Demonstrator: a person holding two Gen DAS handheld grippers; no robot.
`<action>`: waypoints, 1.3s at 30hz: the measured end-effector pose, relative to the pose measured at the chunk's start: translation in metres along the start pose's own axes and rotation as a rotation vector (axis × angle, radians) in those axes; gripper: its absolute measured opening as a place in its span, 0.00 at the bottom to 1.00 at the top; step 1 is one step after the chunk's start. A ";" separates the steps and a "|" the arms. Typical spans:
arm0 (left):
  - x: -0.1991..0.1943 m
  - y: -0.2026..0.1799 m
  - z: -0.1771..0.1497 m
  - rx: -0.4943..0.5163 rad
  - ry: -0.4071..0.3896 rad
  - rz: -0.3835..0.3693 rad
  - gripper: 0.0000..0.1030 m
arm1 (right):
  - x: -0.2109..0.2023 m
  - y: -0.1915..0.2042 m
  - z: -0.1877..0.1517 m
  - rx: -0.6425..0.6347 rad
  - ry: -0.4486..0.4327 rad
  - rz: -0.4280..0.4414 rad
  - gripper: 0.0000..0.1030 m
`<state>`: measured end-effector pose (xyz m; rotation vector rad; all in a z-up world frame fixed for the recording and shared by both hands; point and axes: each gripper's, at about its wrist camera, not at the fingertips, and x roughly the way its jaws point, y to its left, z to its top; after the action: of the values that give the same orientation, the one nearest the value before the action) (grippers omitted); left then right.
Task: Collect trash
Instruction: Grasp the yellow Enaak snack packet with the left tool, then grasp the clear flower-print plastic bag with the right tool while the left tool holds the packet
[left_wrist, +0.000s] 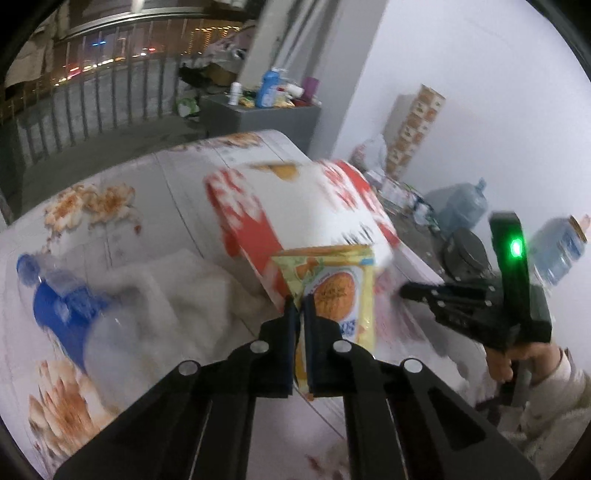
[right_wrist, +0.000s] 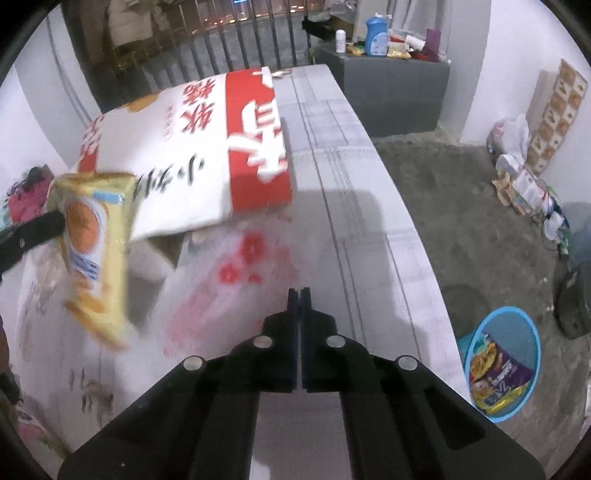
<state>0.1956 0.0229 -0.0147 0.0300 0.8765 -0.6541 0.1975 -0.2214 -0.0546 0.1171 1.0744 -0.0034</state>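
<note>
- The left gripper was clamped on a yellow snack packet, holding it lifted above the table with its floral patterned cover.
- The right gripper had its jaws pressed together with nothing between them, over a red-flowered part of the cover.
- A large red-and-white box lay tilted on the table directly behind the packet, its near edge raised off the surface.
- A clear bottle with a blue label lay on its side at the left of the table, next to a white fluffy cloth.
- A blue basket stood on the floor just beside the table's right edge; a purple and yellow wrapper already lay inside it.
- Large water jugs stood against the wall beyond the table.
- A grey cabinet carrying bottles and clutter stood past the table's far end.
- The left wrist view was blurred; fine print on the packet could not be read.
</note>
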 end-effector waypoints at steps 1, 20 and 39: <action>-0.003 -0.007 -0.009 0.006 0.011 -0.005 0.04 | -0.003 -0.001 -0.005 0.000 0.003 0.004 0.00; -0.013 0.006 -0.086 -0.186 0.095 0.113 0.04 | -0.049 -0.014 -0.051 0.182 -0.008 0.208 0.23; -0.018 0.024 -0.085 -0.261 0.045 0.172 0.04 | -0.012 0.058 -0.024 -0.119 -0.049 -0.025 0.08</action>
<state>0.1408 0.0752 -0.0630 -0.1139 0.9856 -0.3763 0.1738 -0.1617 -0.0498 -0.0035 1.0240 0.0352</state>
